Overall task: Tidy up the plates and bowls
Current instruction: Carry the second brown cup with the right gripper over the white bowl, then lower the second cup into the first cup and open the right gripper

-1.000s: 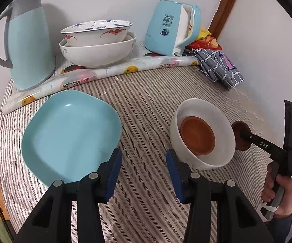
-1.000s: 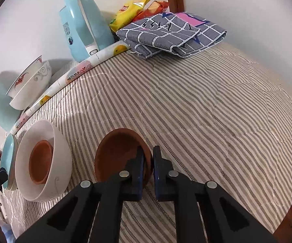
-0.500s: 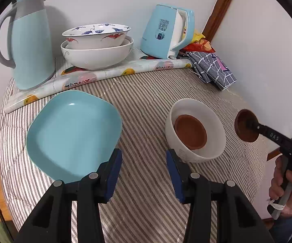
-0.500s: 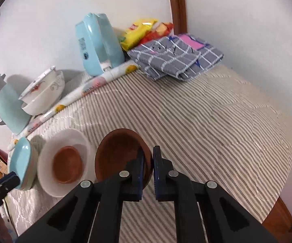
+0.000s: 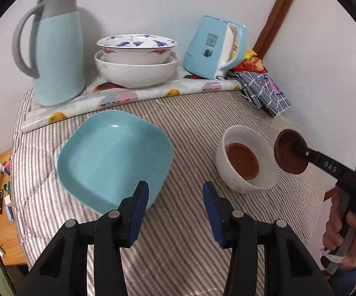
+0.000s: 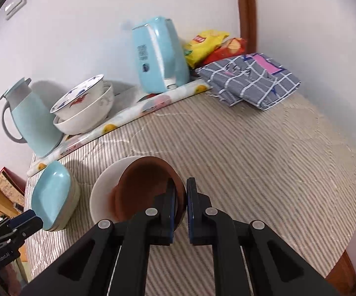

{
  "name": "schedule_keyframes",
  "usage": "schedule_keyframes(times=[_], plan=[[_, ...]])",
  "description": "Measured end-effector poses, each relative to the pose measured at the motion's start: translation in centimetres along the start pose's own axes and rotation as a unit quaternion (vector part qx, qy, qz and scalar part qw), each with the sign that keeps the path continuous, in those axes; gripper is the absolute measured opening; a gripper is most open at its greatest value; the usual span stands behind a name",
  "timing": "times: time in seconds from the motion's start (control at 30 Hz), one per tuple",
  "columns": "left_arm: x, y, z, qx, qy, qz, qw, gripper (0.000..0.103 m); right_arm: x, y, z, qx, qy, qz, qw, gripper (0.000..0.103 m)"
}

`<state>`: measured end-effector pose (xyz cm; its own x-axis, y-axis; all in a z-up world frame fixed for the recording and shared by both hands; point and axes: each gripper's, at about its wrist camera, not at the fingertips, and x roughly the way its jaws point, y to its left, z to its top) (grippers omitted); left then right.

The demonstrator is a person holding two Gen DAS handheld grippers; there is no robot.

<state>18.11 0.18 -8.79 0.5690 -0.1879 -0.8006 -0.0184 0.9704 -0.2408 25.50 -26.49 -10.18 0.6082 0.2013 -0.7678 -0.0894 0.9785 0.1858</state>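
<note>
Brown and thin-walled, a small bowl is hanging by its rim in the clenched right claw, tilted just above the white bowl already holding its twin; it looks light, rigid and chippable. Left claw is hovering released, empty, near the blue plate on the striped counter. Stacked bowls, jug and kettle are standing well clear.
</note>
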Motion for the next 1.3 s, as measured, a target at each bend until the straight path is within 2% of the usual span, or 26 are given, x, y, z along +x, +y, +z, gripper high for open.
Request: schedule_keyframes(times=[0.53, 1.3], plan=[[0.6, 2.5, 0.5, -0.019, 0.001, 0.002, 0.9998, 0.044, 4.0, 3.0, 0.1, -0.002, 0.04, 0.024, 0.999, 0.009], [1.8, 3.8, 0.2, -0.029, 0.015, -0.008, 0.9994, 0.044, 6.9, 3.6, -0.1, 0.001, 0.093, 0.032, 0.995, 0.008]])
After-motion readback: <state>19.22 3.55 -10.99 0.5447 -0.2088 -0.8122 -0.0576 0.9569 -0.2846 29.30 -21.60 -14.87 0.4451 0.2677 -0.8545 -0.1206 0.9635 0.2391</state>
